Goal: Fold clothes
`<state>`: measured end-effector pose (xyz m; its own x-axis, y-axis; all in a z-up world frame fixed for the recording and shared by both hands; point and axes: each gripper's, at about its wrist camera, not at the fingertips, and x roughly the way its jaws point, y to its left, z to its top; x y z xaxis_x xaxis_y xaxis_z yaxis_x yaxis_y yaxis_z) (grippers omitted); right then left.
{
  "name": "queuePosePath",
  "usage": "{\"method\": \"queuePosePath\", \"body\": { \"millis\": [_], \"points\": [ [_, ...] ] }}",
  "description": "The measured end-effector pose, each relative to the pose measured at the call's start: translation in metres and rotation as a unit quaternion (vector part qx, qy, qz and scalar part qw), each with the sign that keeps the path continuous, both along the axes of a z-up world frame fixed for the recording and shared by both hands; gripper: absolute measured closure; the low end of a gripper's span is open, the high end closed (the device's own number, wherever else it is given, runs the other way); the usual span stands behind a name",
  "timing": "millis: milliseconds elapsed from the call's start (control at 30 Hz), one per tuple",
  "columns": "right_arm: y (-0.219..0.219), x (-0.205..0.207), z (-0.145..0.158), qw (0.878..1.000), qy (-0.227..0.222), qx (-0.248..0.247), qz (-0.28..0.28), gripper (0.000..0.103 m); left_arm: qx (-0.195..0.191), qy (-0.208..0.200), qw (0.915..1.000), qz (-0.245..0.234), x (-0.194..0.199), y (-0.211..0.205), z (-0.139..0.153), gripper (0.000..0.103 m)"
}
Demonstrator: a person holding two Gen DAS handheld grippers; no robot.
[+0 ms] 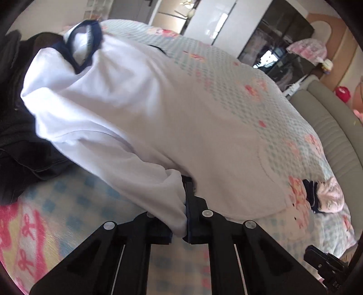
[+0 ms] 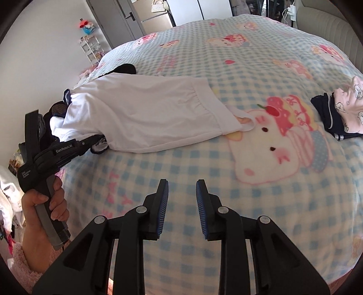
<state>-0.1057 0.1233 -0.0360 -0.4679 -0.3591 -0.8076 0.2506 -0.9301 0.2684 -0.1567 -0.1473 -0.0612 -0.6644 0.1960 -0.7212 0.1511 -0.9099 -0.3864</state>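
A white top with a navy collar (image 1: 136, 109) lies spread on the checked Hello Kitty blanket (image 1: 272, 95). My left gripper (image 1: 186, 204) is shut on the end of its white sleeve, near the bed's edge. In the right wrist view the same white top (image 2: 140, 113) lies at the left of the bed, with my left gripper (image 2: 93, 139) at its near left corner, held by a hand. My right gripper (image 2: 182, 188) is open and empty, a little above the blanket (image 2: 249, 215), in front of the top.
A pile of dark clothes (image 1: 20, 145) lies to the left of the white top. Folded navy and pink clothes (image 2: 338, 113) sit at the right of the bed. A padded headboard (image 1: 333, 127), a wardrobe (image 2: 199, 9) and shelves (image 2: 90, 48) surround the bed.
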Motion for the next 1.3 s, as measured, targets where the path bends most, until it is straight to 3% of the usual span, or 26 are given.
{"method": "queuePosePath", "body": {
  "millis": [133, 200, 267, 300, 333, 367, 400, 467, 533, 600, 633, 733, 800, 833, 900, 933, 1000, 1067, 1167, 1300],
  "points": [
    [-0.009, 0.003, -0.006, 1.000, -0.018, -0.011, 0.002, 0.078, 0.025, 0.021, 0.9973, -0.066, 0.023, 0.063, 0.026, 0.095],
    [-0.011, 0.002, -0.007, 0.999, -0.029, -0.024, 0.001, 0.078, 0.029, 0.030, 0.9969, -0.067, 0.049, 0.070, 0.031, 0.095],
    [-0.011, 0.005, -0.003, 0.999, -0.025, -0.031, 0.009, 0.077, 0.060, 0.024, 0.9959, -0.064, 0.063, 0.060, 0.029, 0.094],
    [-0.010, 0.007, -0.001, 0.999, -0.018, -0.031, 0.010, 0.073, 0.078, 0.018, 0.9948, -0.063, 0.068, 0.053, 0.026, 0.089],
    [-0.009, 0.009, 0.000, 0.999, -0.015, -0.034, 0.013, 0.058, 0.087, 0.010, 0.9942, -0.063, 0.070, 0.047, 0.023, 0.080],
    [-0.009, 0.011, -0.002, 0.999, -0.016, -0.040, 0.016, 0.051, 0.088, 0.000, 0.9941, -0.063, 0.072, 0.043, 0.019, 0.073],
    [-0.011, 0.011, -0.004, 0.999, -0.020, -0.045, 0.021, 0.051, 0.090, -0.010, 0.9939, -0.063, 0.073, 0.038, 0.016, 0.060],
    [-0.019, 0.012, -0.004, 0.998, -0.021, -0.048, 0.018, 0.051, 0.088, -0.008, 0.9961, -0.008, 0.080, 0.013, 0.010, 0.057],
    [-0.027, 0.013, -0.001, 0.998, -0.011, -0.053, 0.009, 0.051, 0.117, -0.017, 0.9906, 0.069, 0.081, -0.025, -0.001, 0.047],
    [-0.041, 0.008, -0.001, 0.997, -0.005, -0.076, 0.024, 0.044, 0.165, -0.043, 0.9808, 0.094, 0.066, -0.053, -0.020, 0.045],
    [-0.053, 0.002, -0.005, 0.996, -0.016, -0.077, 0.040, 0.040, 0.169, -0.061, 0.9782, 0.104, 0.058, -0.061, -0.029, 0.045],
    [-0.088, -0.014, -0.022, 0.993, -0.043, -0.074, 0.086, 0.040, 0.176, -0.081, 0.9743, 0.115, 0.043, -0.071, -0.045, 0.045],
    [-0.104, -0.020, -0.038, 0.992, -0.045, -0.071, 0.096, 0.040, 0.180, -0.065, 0.9739, 0.122, 0.044, -0.068, -0.048, 0.050],
    [-0.109, -0.022, -0.046, 0.991, -0.053, -0.075, 0.098, 0.040, 0.164, -0.061, 0.9778, 0.115, 0.044, -0.062, -0.046, 0.072],
    [-0.111, -0.024, -0.062, 0.987, -0.086, -0.094, 0.095, 0.042, 0.121, -0.064, 0.9878, 0.074, 0.040, -0.042, -0.040, 0.091],
    [-0.110, -0.023, -0.067, 0.986, -0.094, -0.102, 0.093, 0.048, 0.108, -0.059, 0.9911, 0.050, 0.040, -0.030, -0.035, 0.095],
    [-0.100, -0.016, -0.067, 0.987, -0.086, -0.106, 0.086, 0.059, 0.089, -0.041, 0.9951, 0.013, 0.045, -0.008, -0.021, 0.097],
    [-0.083, -0.009, -0.058, 0.994, -0.047, -0.071, 0.062, 0.093, 0.076, -0.025, 0.9968, -0.006, 0.051, 0.007, -0.009, 0.097],
    [-0.047, -0.006, -0.043, 0.999, -0.006, -0.042, 0.016, 0.097, 0.063, -0.015, 0.9975, -0.028, 0.057, 0.027, 0.003, 0.100],
    [-0.006, -0.002, -0.031, 0.996, -0.018, -0.092, -0.007, 0.094, 0.061, -0.013, 0.9963, -0.058, 0.062, 0.053, 0.008, 0.100]
  ]
}}
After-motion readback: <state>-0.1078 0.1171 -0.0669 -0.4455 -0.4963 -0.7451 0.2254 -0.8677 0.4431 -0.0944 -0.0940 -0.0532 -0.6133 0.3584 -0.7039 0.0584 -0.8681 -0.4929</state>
